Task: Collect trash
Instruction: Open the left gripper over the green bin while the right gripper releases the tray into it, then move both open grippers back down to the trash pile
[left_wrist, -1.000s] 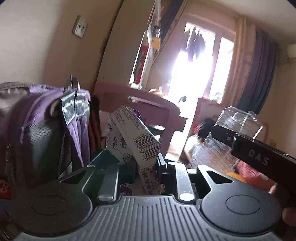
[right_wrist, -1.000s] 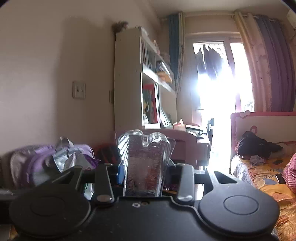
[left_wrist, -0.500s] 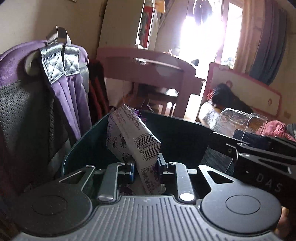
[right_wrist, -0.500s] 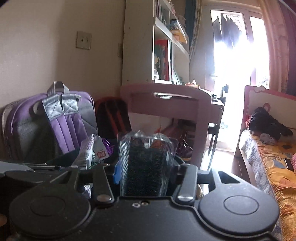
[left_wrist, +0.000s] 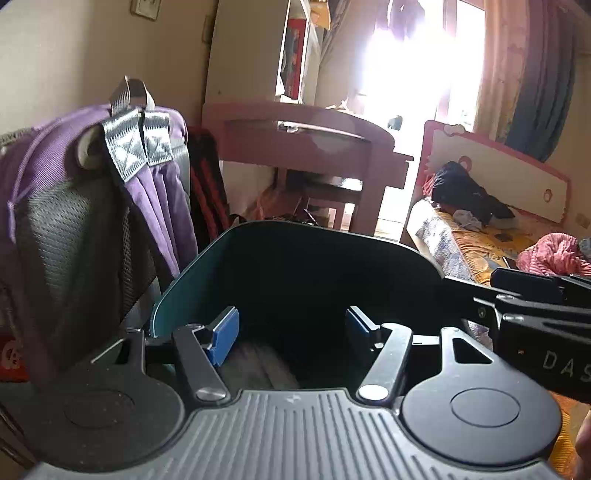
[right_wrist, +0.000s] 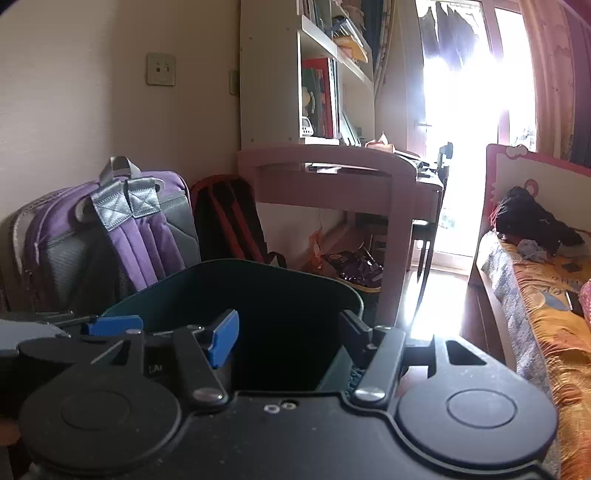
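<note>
A dark teal trash bin (left_wrist: 258, 236) (right_wrist: 229, 269) stands open right under both grippers. My left gripper (left_wrist: 291, 334) hangs over its mouth, its jaws opening and nothing between the blue pads. My right gripper (right_wrist: 291, 334) is over the bin as well, its jaws also opening and empty. The milk carton and the clear plastic container are out of sight; the bin's inside is too dark to show them. The right gripper's black body (left_wrist: 532, 314) reaches in from the right of the left wrist view. One blue pad of the left gripper (right_wrist: 110, 325) shows at the left of the right wrist view.
A purple and grey backpack (left_wrist: 92, 192) (right_wrist: 110, 229) leans beside the bin on the left, a red and black bag (right_wrist: 229, 218) behind it. A pink desk (right_wrist: 332, 177) and shelf stand beyond. A bed (right_wrist: 535, 295) with clothes runs along the right.
Both grippers have tipped down over the bin and opened. The carton has left the left gripper and the clear plastic container has left the right one; neither is visible now.
</note>
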